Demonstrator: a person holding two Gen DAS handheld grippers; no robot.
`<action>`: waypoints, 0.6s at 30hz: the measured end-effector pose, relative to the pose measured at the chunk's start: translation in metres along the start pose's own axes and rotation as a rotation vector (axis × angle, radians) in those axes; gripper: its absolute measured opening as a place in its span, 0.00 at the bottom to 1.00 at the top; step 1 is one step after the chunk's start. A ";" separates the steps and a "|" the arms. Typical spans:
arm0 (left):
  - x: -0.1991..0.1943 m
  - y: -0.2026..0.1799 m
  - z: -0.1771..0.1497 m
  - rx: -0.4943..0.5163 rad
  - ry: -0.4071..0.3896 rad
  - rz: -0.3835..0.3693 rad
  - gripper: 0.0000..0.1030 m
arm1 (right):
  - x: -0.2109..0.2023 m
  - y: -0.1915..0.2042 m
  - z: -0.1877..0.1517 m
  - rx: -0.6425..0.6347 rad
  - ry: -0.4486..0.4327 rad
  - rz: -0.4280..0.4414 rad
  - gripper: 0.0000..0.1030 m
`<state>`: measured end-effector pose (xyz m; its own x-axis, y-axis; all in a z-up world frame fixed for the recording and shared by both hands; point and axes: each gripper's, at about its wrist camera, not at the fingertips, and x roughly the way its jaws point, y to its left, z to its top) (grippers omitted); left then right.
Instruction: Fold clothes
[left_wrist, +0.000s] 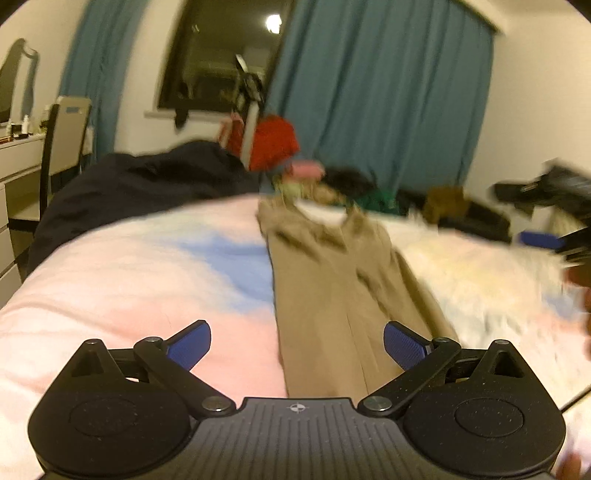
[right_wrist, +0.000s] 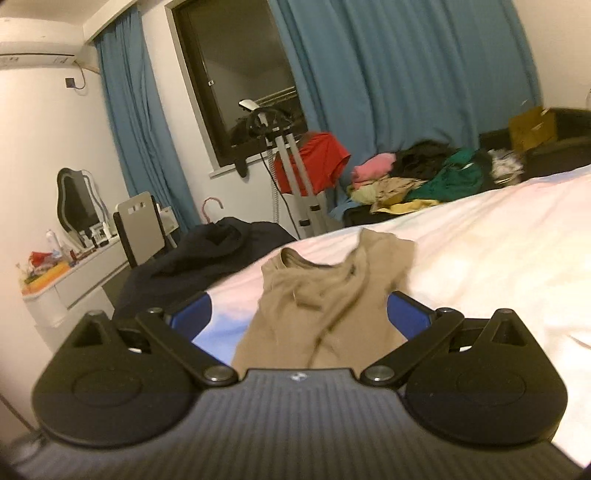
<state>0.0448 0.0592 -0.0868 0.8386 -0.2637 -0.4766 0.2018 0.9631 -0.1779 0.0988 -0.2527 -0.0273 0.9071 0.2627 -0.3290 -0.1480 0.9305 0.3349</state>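
Both grippers hover low over the bed (right_wrist: 480, 236), level and pointing toward the curtained window; the left gripper (left_wrist: 297, 345) and right gripper (right_wrist: 299, 314) have fingers spread wide, holding nothing; the tan shirt (right_wrist: 325, 291) lies lengthwise mid-bed, collar toward the far edge.

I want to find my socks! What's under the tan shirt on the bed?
The tan shirt lies flat on the pink, blue and white bedspread. Only bedspread shows around its edges; anything beneath the cloth is covered, so I cannot tell.
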 end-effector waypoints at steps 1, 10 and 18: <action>-0.002 -0.006 -0.002 0.009 0.033 -0.005 0.93 | -0.023 0.003 -0.004 -0.003 -0.010 -0.002 1.00; -0.011 -0.073 -0.032 0.112 0.182 -0.134 0.71 | -0.052 -0.042 -0.038 0.212 0.028 -0.045 1.00; 0.023 -0.088 -0.067 0.215 0.356 -0.043 0.38 | -0.073 -0.079 -0.067 0.393 0.065 -0.074 1.00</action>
<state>0.0123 -0.0355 -0.1394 0.6071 -0.2696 -0.7475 0.3655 0.9300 -0.0386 0.0185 -0.3283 -0.0887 0.8811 0.2259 -0.4155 0.0900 0.7824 0.6162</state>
